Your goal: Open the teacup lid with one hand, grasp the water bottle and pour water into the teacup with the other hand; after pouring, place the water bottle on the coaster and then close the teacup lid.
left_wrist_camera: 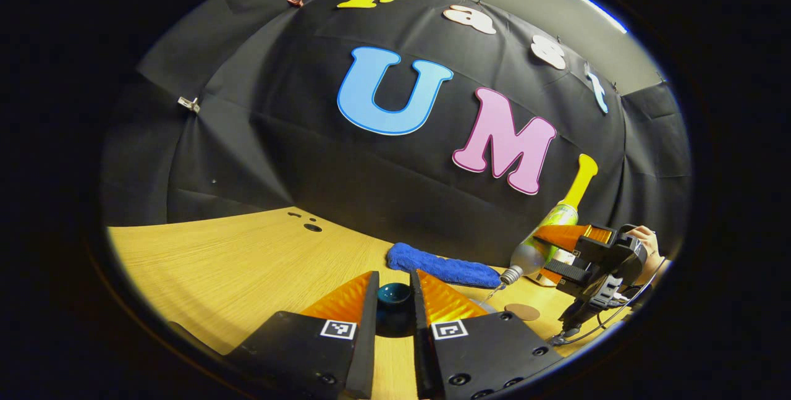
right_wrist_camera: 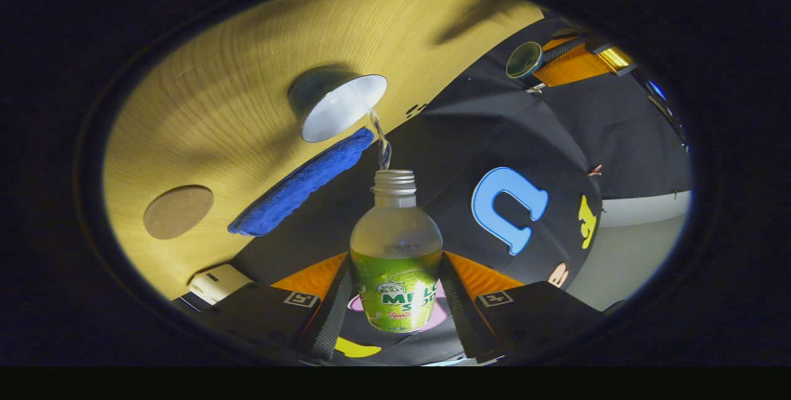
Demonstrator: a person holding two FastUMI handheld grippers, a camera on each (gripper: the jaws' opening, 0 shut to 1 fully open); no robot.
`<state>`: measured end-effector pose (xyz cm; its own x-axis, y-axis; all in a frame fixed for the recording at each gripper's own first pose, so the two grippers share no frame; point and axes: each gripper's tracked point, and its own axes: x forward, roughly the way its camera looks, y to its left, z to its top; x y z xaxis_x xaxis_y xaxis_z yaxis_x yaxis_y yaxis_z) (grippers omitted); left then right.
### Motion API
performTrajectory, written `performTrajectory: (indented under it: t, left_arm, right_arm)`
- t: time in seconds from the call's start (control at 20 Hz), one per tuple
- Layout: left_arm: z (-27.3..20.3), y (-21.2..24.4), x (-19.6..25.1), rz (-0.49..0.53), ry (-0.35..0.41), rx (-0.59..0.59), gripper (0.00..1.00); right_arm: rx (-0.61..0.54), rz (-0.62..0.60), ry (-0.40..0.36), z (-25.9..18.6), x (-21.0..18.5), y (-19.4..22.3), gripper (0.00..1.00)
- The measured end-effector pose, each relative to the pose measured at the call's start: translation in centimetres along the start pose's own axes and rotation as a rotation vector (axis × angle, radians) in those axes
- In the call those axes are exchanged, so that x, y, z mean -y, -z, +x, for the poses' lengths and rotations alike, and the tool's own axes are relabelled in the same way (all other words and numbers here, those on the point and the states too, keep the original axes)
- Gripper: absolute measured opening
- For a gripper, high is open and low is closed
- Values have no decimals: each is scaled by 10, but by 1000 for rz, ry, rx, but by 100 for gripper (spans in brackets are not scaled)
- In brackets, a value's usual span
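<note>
My left gripper [left_wrist_camera: 394, 276] is shut on the dark teal teacup lid [left_wrist_camera: 394, 296], held above the table. In the right gripper view the lid [right_wrist_camera: 524, 59] shows at the far top right between that gripper's fingers [right_wrist_camera: 571, 63]. My right gripper [right_wrist_camera: 395, 258] is shut on the green-labelled water bottle [right_wrist_camera: 395, 245], which is uncapped and tilted. A thin stream of water [right_wrist_camera: 382, 140] runs from its mouth into the open teacup [right_wrist_camera: 338, 106], white inside. In the left gripper view the tilted bottle [left_wrist_camera: 544, 239] and right gripper [left_wrist_camera: 575, 251] are at the right. The round brown coaster [right_wrist_camera: 178, 211] lies bare beside the cup.
A blue cloth [left_wrist_camera: 442, 267] lies along the wall behind the cup, also seen as the blue cloth [right_wrist_camera: 303, 183]. A small white box [right_wrist_camera: 219, 282] sits at the table's edge. The wooden table [left_wrist_camera: 235, 264] stretches away to the left, with small holes [left_wrist_camera: 312, 227] near the wall.
</note>
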<state>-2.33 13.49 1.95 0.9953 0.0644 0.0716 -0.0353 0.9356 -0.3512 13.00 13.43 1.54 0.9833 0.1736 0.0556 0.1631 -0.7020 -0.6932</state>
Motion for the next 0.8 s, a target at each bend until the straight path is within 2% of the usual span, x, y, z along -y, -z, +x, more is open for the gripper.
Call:
performTrajectory:
  t: [0.35,0.7,0.8]
  left_arm:
    - [-2,-2,2,-3,8,4,30]
    - [-1,0,2,-6,8,-3,30]
    - [-1,0,2,-12,9,-3,30]
  right_arm:
    - [13,-67,61,-4,17,6,78]
    - [16,-62,34,-2,10,-3,78]
    - [16,17,-7,-2,-2,-5,78]
